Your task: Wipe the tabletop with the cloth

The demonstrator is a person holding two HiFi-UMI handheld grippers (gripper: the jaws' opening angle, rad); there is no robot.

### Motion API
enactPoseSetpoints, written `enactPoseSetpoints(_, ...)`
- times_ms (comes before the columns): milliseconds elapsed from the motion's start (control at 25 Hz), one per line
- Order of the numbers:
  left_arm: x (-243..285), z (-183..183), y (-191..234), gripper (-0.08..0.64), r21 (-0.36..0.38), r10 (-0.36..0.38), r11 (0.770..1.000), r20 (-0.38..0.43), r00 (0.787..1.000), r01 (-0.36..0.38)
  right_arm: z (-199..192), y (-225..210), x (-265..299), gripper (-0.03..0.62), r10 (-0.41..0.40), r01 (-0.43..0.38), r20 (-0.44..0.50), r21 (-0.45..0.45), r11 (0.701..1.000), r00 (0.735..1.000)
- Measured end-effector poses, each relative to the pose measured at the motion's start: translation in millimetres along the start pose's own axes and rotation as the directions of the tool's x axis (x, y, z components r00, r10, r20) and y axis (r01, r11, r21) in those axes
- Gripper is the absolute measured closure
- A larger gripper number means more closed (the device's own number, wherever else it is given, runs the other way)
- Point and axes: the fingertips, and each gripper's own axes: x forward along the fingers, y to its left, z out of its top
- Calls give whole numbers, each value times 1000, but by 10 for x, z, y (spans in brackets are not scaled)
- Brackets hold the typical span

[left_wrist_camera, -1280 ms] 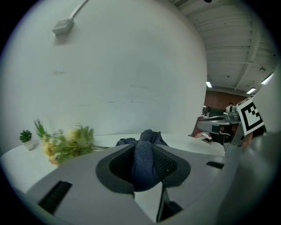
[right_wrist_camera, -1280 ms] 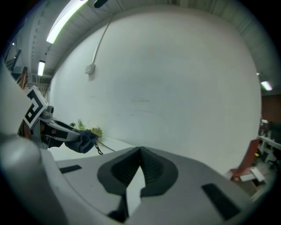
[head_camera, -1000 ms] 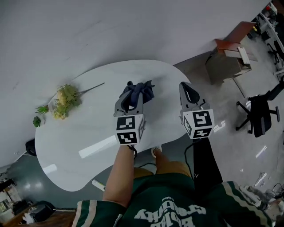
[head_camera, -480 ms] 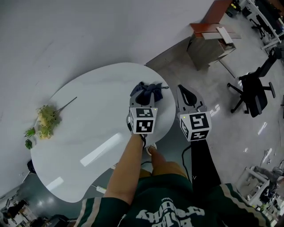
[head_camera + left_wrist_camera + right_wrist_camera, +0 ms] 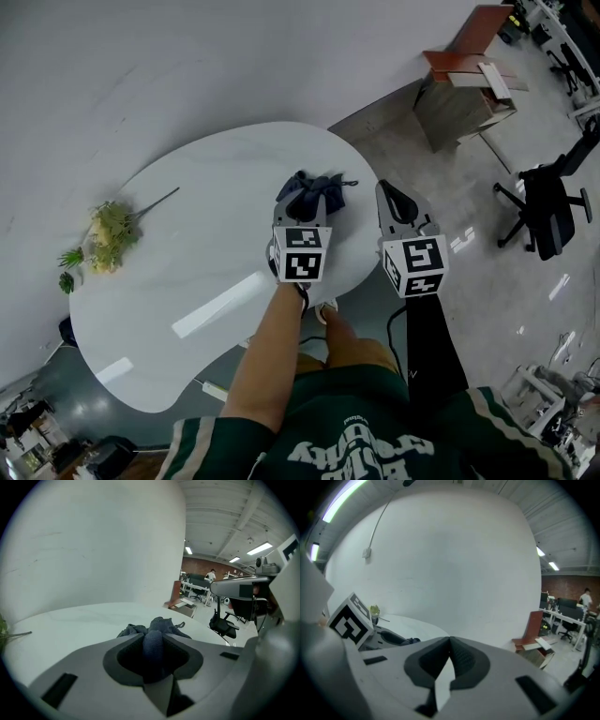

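Lying bunched near the white surface's (image 5: 206,187) right edge, the dark blue cloth (image 5: 316,191) is pinched by the left gripper (image 5: 302,214). Only the left gripper view shows the fold between its jaws. The right gripper (image 5: 393,194) hangs just past the rim, jaws closed and empty. The head view shows a flower sprig (image 5: 105,234) well apart at the left and an office chair (image 5: 548,211) on the floor.

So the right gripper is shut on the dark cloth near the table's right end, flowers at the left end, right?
Not quite: the left gripper is shut on the cloth, as the left gripper view shows. The rest stands.
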Motion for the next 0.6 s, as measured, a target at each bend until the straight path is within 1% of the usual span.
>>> enactPoseSetpoints(320, -378, -264, 505, 451, -61, 71, 996, -7, 997, -71, 94, 589, 200, 588, 106, -106, 1, -39, 994, 994)
enactPoseSetpoints(600, -775, -532, 985, 451, -124, 135, 983, -18, 991, -136, 127, 1217, 392, 588, 201, -201, -7, -70, 977, 979)
